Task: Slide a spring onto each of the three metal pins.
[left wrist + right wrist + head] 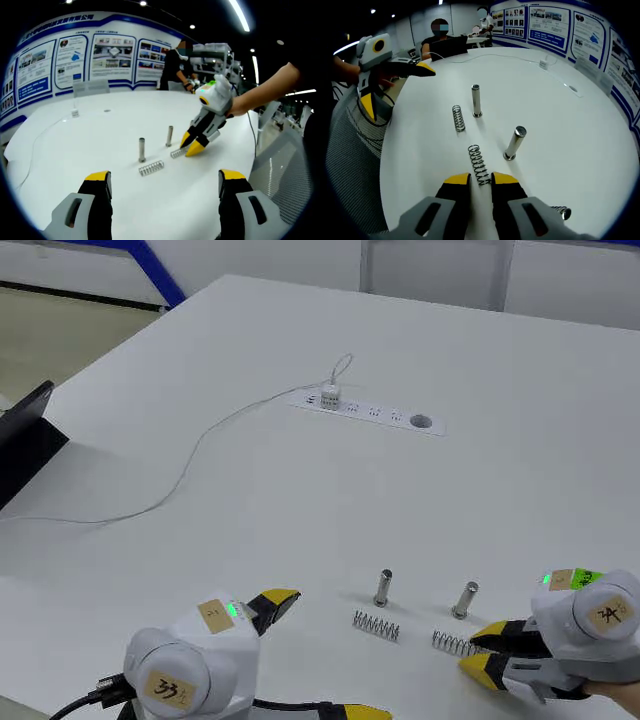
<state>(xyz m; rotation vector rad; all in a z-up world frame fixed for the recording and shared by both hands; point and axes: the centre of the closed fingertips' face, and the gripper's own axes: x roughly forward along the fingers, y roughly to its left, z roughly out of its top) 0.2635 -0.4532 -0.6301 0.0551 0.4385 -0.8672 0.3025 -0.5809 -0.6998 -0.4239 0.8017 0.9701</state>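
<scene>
Your right gripper [480, 181] is pinched onto just the tip of a spring [478, 162] lying by the desk's [420, 500] near edge beside an upright pin [514, 144], your left gripper [165, 176] gaping empty, so with so shallow a hold the spring could flex, pop free or topple that pin.

Right gripper [481, 181] jaws pinch near spring [478, 161]. Ahead-right, near pin [513, 143] stands upright. Far pin [476, 100] and loose spring [458, 118] lie further ahead, slightly left. Bare table [570, 150] gives free room to its right. Left gripper [165, 176] gapes, with free table ahead up to the pins.
</scene>
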